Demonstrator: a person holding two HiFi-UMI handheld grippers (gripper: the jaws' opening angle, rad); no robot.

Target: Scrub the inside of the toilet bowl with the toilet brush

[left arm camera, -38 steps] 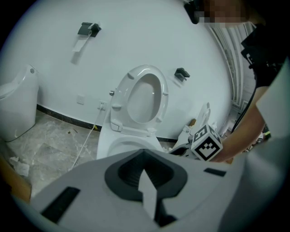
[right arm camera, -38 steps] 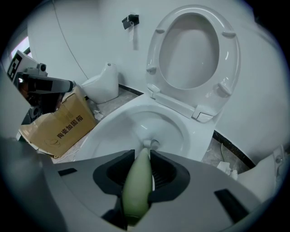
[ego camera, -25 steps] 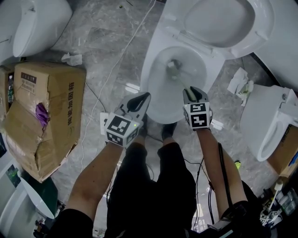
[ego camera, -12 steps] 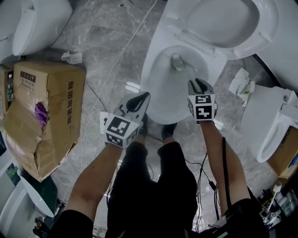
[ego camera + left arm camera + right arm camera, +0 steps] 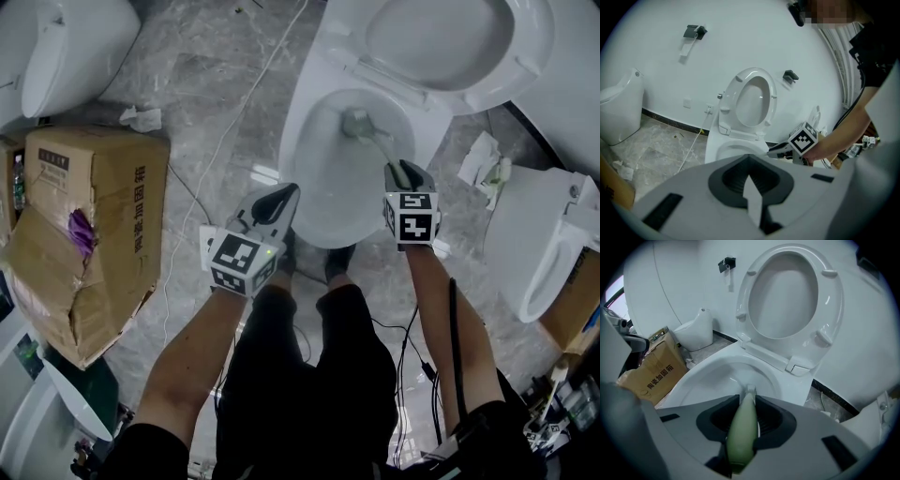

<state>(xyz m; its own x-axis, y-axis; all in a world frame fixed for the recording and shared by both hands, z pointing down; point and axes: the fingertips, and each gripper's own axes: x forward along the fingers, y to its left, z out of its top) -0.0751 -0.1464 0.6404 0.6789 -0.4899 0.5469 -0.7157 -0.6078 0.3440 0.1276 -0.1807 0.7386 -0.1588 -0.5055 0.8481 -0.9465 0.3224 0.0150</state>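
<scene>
The white toilet bowl (image 5: 323,192) stands open, its seat and lid (image 5: 441,42) raised. Inside it, the toilet brush's head (image 5: 354,122) rests against the back part of the bowl wall. The pale green handle (image 5: 386,152) runs back into my right gripper (image 5: 405,174), which is shut on it over the bowl's right rim. In the right gripper view the handle (image 5: 742,427) lies between the pads, pointing down into the bowl (image 5: 717,376). My left gripper (image 5: 279,201) hovers shut and empty by the bowl's front left rim, with the toilet (image 5: 736,150) ahead of it.
A torn cardboard box (image 5: 89,216) sits on the floor at the left. Other white toilets stand at top left (image 5: 56,47) and at the right (image 5: 539,253). A white cable (image 5: 234,122) and crumpled paper (image 5: 486,164) lie on the marble floor. The person's feet (image 5: 314,262) touch the bowl's front.
The brush head slid from the bowl's middle toward its back wall, and my right gripper moved a little forward and right with it. The left gripper stayed put.
</scene>
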